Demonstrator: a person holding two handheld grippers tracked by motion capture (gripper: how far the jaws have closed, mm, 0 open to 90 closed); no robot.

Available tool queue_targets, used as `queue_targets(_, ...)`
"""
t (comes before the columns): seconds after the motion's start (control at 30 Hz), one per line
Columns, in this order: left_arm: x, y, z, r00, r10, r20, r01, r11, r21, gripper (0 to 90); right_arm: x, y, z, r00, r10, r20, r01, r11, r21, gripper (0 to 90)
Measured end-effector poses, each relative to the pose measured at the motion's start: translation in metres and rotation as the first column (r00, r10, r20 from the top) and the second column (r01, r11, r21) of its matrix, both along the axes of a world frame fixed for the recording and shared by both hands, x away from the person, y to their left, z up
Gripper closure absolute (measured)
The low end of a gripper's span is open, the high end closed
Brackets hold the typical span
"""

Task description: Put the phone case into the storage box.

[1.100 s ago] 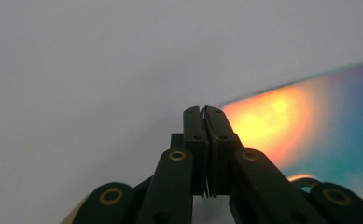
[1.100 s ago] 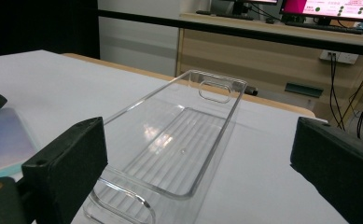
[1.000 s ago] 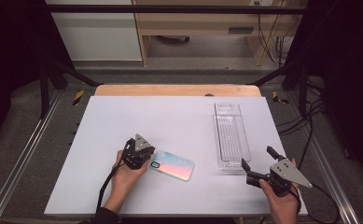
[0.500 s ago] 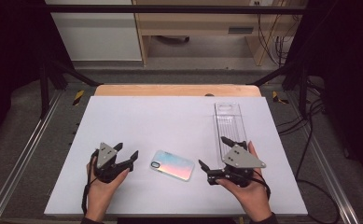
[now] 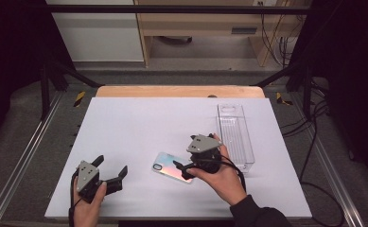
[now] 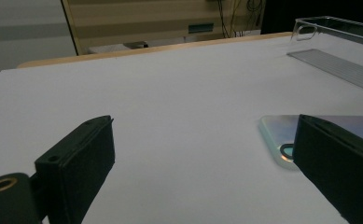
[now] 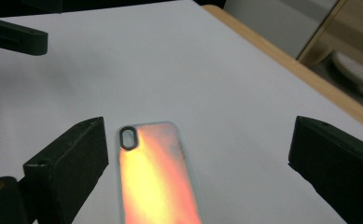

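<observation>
Near the table's (image 5: 125, 118) front edge, the iridescent phone case (image 5: 173, 167) lies flat, with the clear plastic tray (image 5: 235, 137) at its two o'clock. At the case's three o'clock end hovers the right gripper (image 5: 185, 169), jaws spread but just closing slightly, nothing pinched. Well apart at the case's eight o'clock, the left gripper (image 5: 110, 168) has just opened its jaws wide, empty.

Your left hand-held gripper (image 5: 111, 171) sits low near the table's (image 5: 139, 123) front left corner, its jaws just opened wide with nothing between them. Your right hand-held gripper (image 5: 184, 169) hovers over the table's front middle, jaws spread yet closing slightly, probably not gripping anything.
</observation>
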State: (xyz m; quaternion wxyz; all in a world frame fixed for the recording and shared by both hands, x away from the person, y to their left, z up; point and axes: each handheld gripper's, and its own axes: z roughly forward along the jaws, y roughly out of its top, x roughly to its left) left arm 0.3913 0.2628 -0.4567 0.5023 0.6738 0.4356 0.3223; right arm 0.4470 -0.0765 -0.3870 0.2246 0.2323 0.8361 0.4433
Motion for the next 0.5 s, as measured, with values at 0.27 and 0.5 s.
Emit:
queue_targets(0.27, 0.006, 0.002, -0.002, 0.9999, -0.012, -0.003, 0.012, 0.9999, -0.005, 5.3, 0.015, 0.034, -0.022, 0.9964, 0.041, -0.074, -0.044, 0.998, -0.041, 6.1)
queue_targets(0.5, 0.006, 0.003, -0.002, 0.9999, -0.016, 0.000, 0.016, 0.9999, -0.005, 5.0, 0.024, 0.042, -0.038, 0.9894, 0.039, -0.140, -0.051, 0.996, -0.080, 7.5)
